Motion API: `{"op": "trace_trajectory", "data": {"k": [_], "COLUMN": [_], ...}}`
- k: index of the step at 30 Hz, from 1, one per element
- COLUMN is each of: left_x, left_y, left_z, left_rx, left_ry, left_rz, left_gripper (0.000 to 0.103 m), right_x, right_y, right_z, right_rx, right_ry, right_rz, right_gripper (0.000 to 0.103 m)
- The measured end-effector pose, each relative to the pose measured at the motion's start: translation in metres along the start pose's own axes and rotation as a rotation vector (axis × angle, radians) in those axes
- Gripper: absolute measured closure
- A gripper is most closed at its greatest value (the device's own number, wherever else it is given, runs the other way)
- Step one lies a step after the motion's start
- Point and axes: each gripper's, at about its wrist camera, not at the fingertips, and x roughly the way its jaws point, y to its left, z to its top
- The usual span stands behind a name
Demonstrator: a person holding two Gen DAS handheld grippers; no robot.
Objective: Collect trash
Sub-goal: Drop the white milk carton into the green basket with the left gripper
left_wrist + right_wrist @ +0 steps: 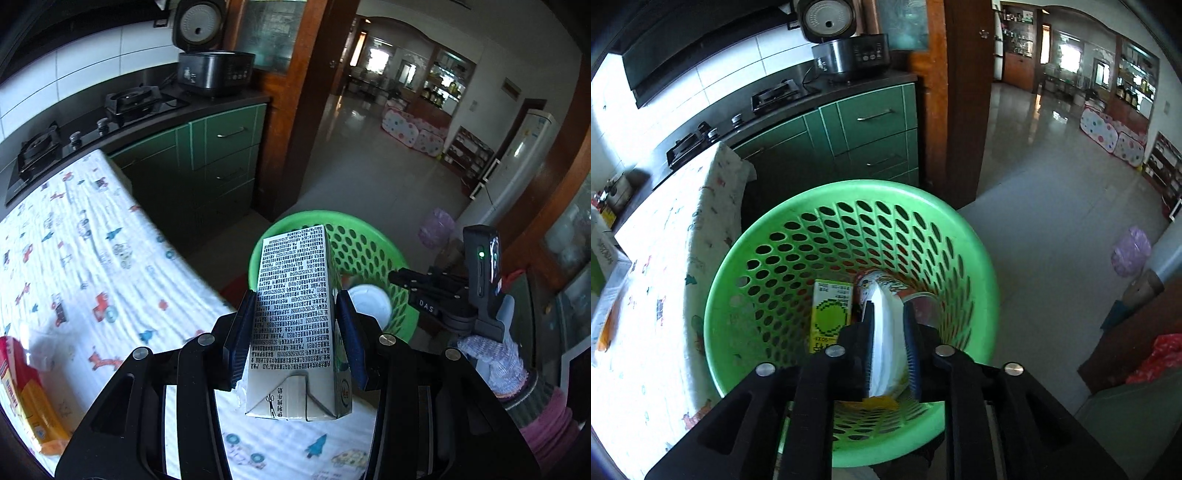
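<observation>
The green basket [849, 206] has holes all over and sits beside the surface [92, 229] with its picture cloth. Inside lie a yellow-green drink box [831, 314] and a white paper cup [886, 332]. The right gripper [890, 347] is over the basket, its fingers around the cup; I cannot tell if they press it. The left gripper [295, 332] has its fingers squeezing a milk carton [295, 314] above the surface, near the basket.
</observation>
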Motion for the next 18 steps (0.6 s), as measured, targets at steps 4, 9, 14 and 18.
{"op": "trace_trajectory", "data": {"k": [4, 9, 14, 18], "left_x": [0.023, 0.052, 0.077, 0.095], "left_y": [-0.011, -0.021, -0.030, -0.036], "left_z": [0.009, 0.013, 0.013, 0.010], "left_rx": [0.017, 0.030, 0.029, 0.033], "left_ry": [0.020, 0.056, 0.082, 0.109], "left_rz": [-0.008, -0.015, -0.011, -0.014], "left_gripper": [0.059, 0.059, 0.059, 0.059], "right_x": [-0.012, -0.027, -0.038, -0.042], "right_y": [-0.004, -0.006, -0.010, -0.013], "right_z": [-0.001, -0.003, -0.010, -0.013], "right_rx": [0.001, 0.003, 0.012, 0.024], "right_ry": [-0.026, -0.070, -0.093, -0.100], "right_rz": [0.001, 0.015, 0.034, 0.035], "right_gripper": [0.066, 0.049, 0.037, 0.030]}}
